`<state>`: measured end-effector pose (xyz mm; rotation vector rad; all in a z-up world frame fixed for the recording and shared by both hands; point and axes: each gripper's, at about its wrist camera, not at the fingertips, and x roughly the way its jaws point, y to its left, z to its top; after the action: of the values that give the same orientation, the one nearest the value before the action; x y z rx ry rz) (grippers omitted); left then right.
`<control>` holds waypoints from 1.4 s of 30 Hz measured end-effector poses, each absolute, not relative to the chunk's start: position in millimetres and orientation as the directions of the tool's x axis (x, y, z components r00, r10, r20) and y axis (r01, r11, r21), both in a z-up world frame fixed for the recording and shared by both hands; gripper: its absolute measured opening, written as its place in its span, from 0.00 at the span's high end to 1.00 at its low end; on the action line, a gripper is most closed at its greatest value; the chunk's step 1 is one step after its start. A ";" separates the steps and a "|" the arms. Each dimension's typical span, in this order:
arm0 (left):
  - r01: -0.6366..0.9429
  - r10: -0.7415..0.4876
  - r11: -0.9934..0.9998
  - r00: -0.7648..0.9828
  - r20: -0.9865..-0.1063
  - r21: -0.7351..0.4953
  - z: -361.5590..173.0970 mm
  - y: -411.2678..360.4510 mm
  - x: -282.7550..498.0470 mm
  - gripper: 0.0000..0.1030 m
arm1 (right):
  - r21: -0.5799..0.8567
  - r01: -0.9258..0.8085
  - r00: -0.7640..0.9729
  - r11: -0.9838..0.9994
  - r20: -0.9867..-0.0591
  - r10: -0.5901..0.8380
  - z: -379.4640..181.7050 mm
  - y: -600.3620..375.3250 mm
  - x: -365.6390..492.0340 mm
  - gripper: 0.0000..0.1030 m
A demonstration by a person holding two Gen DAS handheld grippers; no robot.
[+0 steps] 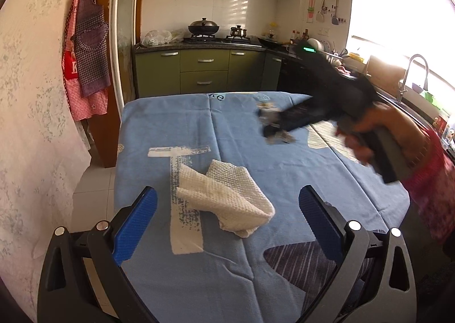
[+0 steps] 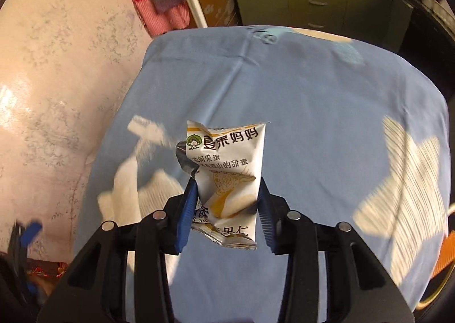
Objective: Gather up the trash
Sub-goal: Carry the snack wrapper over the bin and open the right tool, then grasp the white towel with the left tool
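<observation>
Kitchen; blue tablecloth (image 1: 256,266) bears white rag (image 1: 227,197).

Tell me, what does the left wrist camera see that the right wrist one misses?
Only the left wrist view shows the stove, the sink tap and the open left hand-held gripper. Only the right wrist view shows the print on the snack wrapper clamped in the right hand-held gripper. Both show the blue tablecloth and the white cloth.

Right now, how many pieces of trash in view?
2. A snack wrapper clamped in the right hand-held gripper, and a crumpled paper towel on the table before the left hand-held gripper. Others may be hidden.
</observation>
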<state>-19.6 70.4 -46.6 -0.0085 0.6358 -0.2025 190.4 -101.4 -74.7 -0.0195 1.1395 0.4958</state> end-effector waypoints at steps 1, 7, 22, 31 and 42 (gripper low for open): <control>0.190 -0.195 0.979 0.785 -0.588 -0.071 -46.4 68.0 -20.4 0.05 | 0.233 -0.369 0.354 0.900 -0.860 0.368 -71.4 -125.1 173.7 0.62; 0.213 -0.232 0.972 0.775 -0.588 -0.102 -52.4 50.5 -23.3 0.05 | 0.127 -0.101 0.548 0.987 -0.821 0.162 -61.0 -282.1 93.9 0.61; 0.249 -0.244 0.965 0.754 -0.610 -0.079 -54.8 8.9 -17.3 0.05 | 0.142 0.427 0.532 0.893 -0.838 -0.122 -116.1 -524.4 86.9 0.41; 0.243 -0.223 0.968 0.748 -0.625 -0.055 -58.0 4.2 -12.8 0.05 | 0.242 0.389 0.668 0.889 -0.738 -0.091 -102.4 -482.5 32.4 0.35; 0.179 -0.091 0.982 0.719 -0.689 0.057 -79.4 30.8 21.0 0.05 | 0.146 0.196 0.698 0.970 -0.715 -0.033 -83.5 -391.8 4.9 0.32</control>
<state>21.0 30.8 -79.4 0.1228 0.7545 -0.1498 4.9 -391.8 -83.5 0.2179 0.7896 -0.1288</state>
